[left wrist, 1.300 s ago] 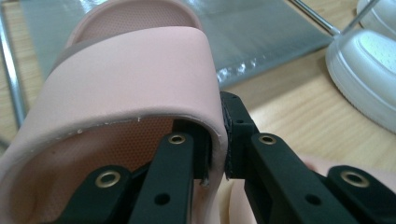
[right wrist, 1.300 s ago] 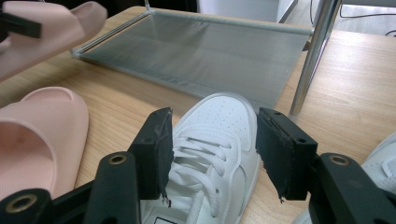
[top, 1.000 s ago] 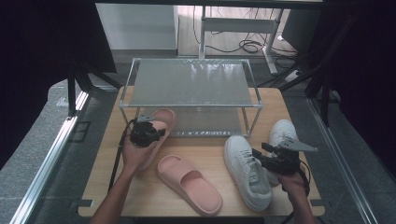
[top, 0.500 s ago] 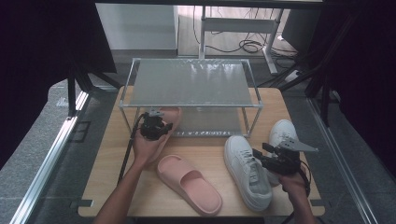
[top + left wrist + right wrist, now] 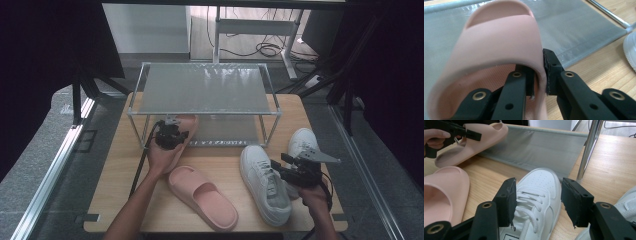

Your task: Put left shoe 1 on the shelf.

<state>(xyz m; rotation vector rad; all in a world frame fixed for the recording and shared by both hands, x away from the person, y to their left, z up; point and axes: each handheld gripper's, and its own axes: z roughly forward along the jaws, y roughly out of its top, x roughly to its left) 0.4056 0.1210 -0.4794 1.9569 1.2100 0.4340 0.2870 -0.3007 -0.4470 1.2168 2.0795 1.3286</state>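
Room: dark curtains at the frame's left and right edges, grey floor, cables at top centre. Wooden bench fills the lower middle; bare wood runs along its left edge and front. Metal shoe rack stands at the bench's far half, its grey mesh lower shelf open at the front. Two white sneakers lie lower right, one pink slipper lies flat at lower centre. Second pink slipper is tilted at the rack's lower left opening, its side wall between the jaws of the left hand-held gripper, which have just been opening slightly, pads still against it. Right hand-held gripper is released, jaws spread above a sneaker's laces.
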